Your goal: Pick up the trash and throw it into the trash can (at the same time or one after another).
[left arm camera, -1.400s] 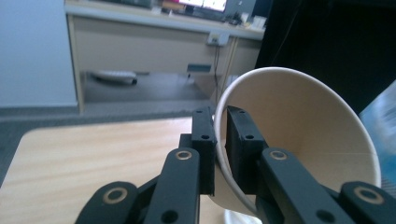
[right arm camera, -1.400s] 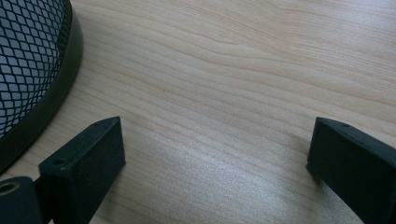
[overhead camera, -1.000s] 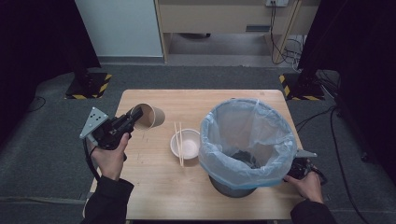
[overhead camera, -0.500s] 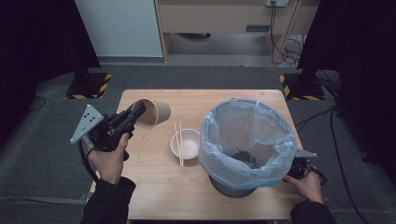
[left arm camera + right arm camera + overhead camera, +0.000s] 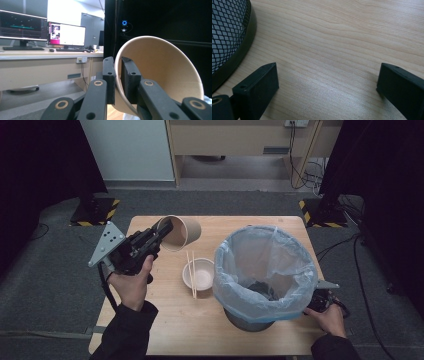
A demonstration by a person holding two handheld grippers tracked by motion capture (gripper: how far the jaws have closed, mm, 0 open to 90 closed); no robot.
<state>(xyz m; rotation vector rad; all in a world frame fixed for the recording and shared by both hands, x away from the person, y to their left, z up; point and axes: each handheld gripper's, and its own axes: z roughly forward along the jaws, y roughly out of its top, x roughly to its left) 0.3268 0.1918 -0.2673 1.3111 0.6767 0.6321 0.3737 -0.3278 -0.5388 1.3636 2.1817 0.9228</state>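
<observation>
A brown paper cup (image 5: 181,232) hangs tilted on its side above the table's far left part, mouth toward my left gripper (image 5: 162,231). That gripper is shut on the cup's rim, one jaw inside and one outside. In the left gripper view the cup (image 5: 165,67) opens toward the camera, its rim pinched by the left gripper (image 5: 117,75). My right gripper (image 5: 322,301) rests low at the table's right edge, beside the waste bin. In the right gripper view the right gripper (image 5: 327,80) stands open over bare wood, nothing between its jaws.
A mesh waste bin (image 5: 260,270) lined with a pale blue bag stands on the right half of the wooden table (image 5: 175,320); its black base (image 5: 229,45) is beside the right jaws. A small white bowl (image 5: 200,274) with chopsticks (image 5: 191,272) across it sits mid-table.
My left gripper has lifted the paper cup off the table and carried it up and a little away from the bowl. The right hand has stayed put.
</observation>
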